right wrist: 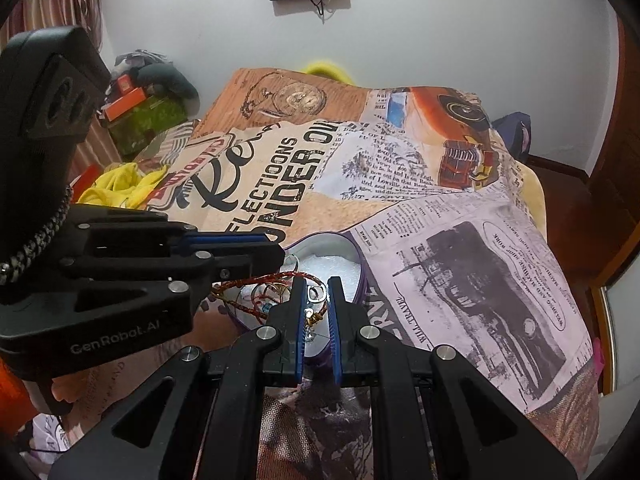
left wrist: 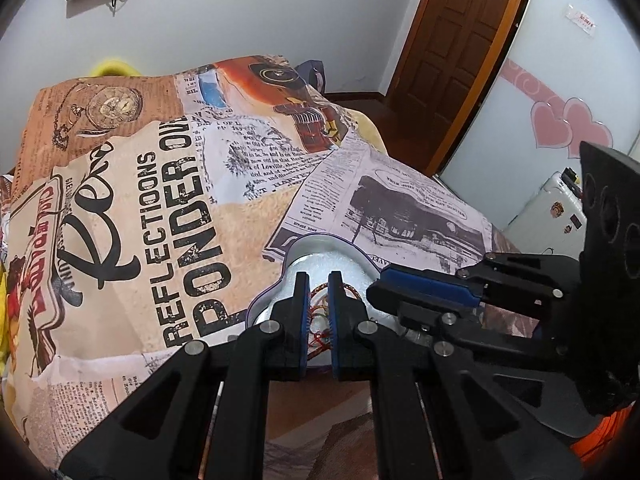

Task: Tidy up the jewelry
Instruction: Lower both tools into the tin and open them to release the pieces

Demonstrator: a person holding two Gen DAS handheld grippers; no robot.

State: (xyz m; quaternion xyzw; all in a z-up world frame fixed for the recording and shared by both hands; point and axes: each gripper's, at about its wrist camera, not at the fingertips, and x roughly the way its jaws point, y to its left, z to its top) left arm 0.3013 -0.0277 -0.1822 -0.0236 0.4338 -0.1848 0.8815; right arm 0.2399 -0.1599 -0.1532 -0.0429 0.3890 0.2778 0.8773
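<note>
The heart-shaped tin (right wrist: 356, 258) sits near the bed's (right wrist: 500, 280) near edge, with broad printed cover free beyond it. My left tool (left wrist: 318, 280) and right tool (right wrist: 317, 285) are both pinched narrow over it, above tangled red-gold cord bracelets (right wrist: 256, 284) and a small silver piece (right wrist: 314, 291); whether either grips anything, I can't tell.

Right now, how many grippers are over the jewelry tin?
2. The left gripper and the right gripper both point down into the heart-shaped tin, left beside right, over the tangled bracelets.
</note>
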